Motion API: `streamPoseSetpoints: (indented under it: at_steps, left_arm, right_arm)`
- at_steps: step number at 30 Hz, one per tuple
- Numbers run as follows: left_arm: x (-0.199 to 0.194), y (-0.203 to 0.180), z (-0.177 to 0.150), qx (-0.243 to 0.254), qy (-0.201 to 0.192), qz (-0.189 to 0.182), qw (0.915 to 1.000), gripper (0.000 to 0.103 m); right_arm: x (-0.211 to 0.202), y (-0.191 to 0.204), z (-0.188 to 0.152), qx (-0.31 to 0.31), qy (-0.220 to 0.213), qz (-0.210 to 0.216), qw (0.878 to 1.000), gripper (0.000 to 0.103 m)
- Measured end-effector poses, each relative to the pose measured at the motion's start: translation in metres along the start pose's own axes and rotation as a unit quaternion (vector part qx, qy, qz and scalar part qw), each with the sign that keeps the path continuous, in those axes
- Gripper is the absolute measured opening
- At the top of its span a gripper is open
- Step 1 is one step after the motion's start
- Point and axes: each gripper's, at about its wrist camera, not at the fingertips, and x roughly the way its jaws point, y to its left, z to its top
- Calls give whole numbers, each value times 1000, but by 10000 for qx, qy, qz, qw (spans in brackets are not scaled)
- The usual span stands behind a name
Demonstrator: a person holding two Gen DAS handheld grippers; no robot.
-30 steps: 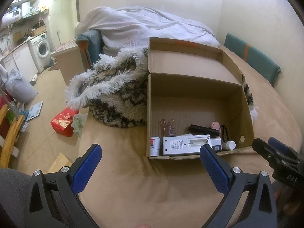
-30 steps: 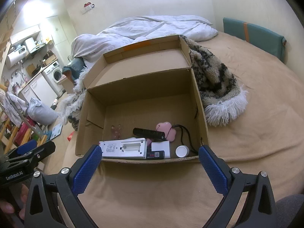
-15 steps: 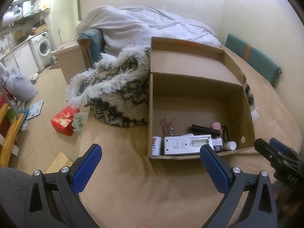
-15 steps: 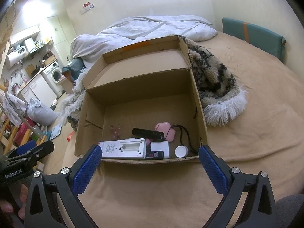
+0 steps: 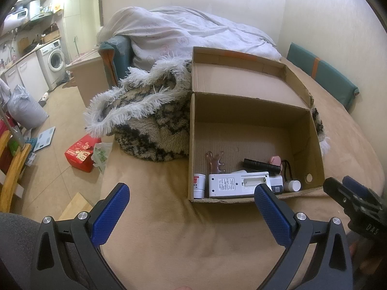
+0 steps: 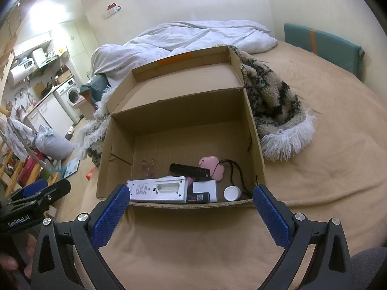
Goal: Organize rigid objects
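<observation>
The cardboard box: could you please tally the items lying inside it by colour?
White: 4 (remote-like device, small carton, round-capped bottle, labelled bottle)
Black: 2 (cylinder, small dark box)
Pink: 1 (flower-shaped gadget)
Translucent reddish: 1 (comb-shaped tool)
Total: 8

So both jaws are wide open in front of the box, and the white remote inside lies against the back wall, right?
Not quite. The remote lies against the front wall of the box, nearest the grippers, as the right wrist view shows. The rest holds: the left gripper and right gripper both have wide-open jaws in front of the box.
</observation>
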Motion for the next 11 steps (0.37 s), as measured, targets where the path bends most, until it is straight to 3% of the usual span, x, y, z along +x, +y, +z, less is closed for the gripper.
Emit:
streamPoseSetpoints:
  at_steps: [11]
  left_arm:
    - [0,-1,-2,13,-56,-9,10000,103]
  right_arm:
    - [1,1,0,-43,0,-5,10000,103]
